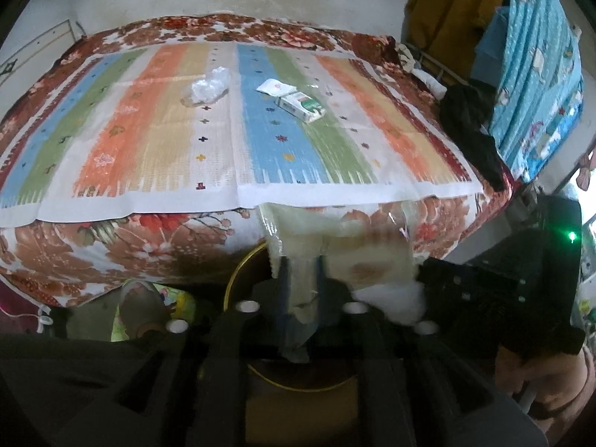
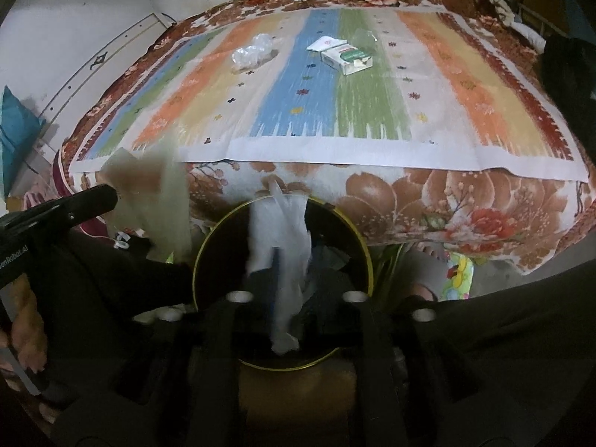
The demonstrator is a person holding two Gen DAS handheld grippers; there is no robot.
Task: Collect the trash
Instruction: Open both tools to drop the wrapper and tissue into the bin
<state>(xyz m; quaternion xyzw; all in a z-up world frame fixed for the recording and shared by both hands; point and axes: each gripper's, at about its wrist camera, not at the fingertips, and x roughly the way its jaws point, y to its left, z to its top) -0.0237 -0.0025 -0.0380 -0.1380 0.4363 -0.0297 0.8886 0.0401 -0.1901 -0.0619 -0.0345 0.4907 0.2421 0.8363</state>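
Our left gripper pinches a clear wrapper beside the bin; our right gripper holds tissue hanging lengthwise right over it (nearer). Crumpled plastic and carton lie near the bed's far edge.

left gripper pinching clear wrapper | carton on mat

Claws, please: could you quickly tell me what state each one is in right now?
Left claw: closed on a clear plastic wrapper.
Right claw: closed on a white tissue, over the bin.
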